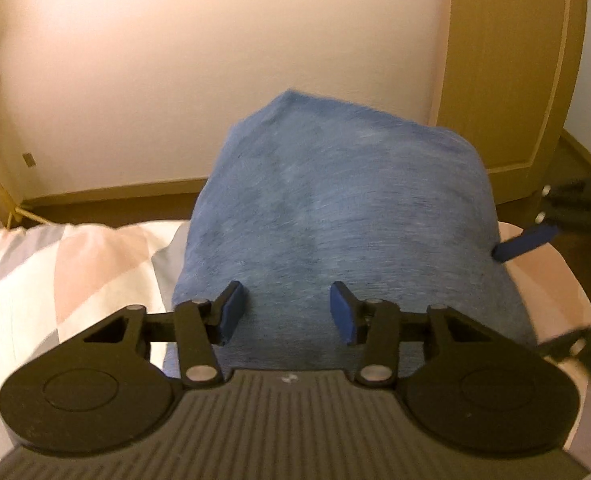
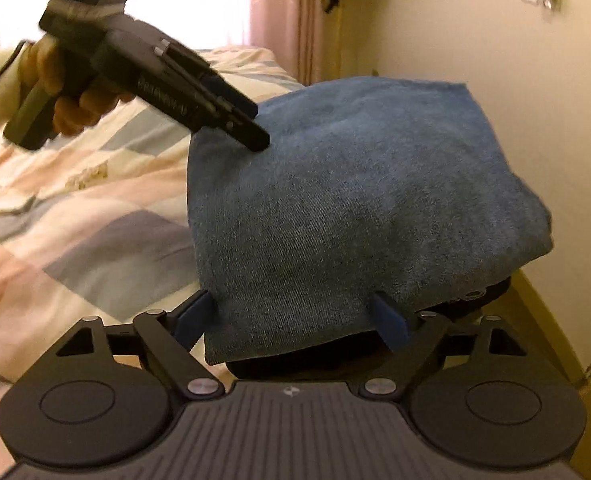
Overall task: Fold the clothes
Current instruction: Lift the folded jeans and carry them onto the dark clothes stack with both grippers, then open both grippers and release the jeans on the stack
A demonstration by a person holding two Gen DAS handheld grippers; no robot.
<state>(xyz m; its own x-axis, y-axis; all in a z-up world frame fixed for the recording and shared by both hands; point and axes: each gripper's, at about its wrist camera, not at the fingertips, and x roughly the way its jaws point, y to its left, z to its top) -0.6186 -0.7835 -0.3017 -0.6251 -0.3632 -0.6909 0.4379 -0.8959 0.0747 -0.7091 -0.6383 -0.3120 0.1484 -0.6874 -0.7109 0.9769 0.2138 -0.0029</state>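
Note:
A folded blue denim garment point(image 1: 335, 208) lies on the bed near its corner; it also shows in the right wrist view point(image 2: 355, 200). My left gripper point(image 1: 287, 312) is open, its blue pads just over the garment's near edge, nothing between them. In the right wrist view the left gripper point(image 2: 251, 128) touches the garment's far left top. My right gripper point(image 2: 295, 320) is open, its fingers straddling the garment's near edge, with the cloth lying over the gap. One right fingertip point(image 1: 523, 242) shows at the garment's right edge in the left wrist view.
The bed has a pastel patchwork quilt point(image 1: 55, 280), also seen in the right wrist view point(image 2: 75, 208). A cream wall point(image 1: 175, 80) and a wooden door point(image 1: 507, 72) stand behind. Pink curtains point(image 2: 279, 8) hang by a bright window. The bed edge drops off at right point(image 2: 551, 320).

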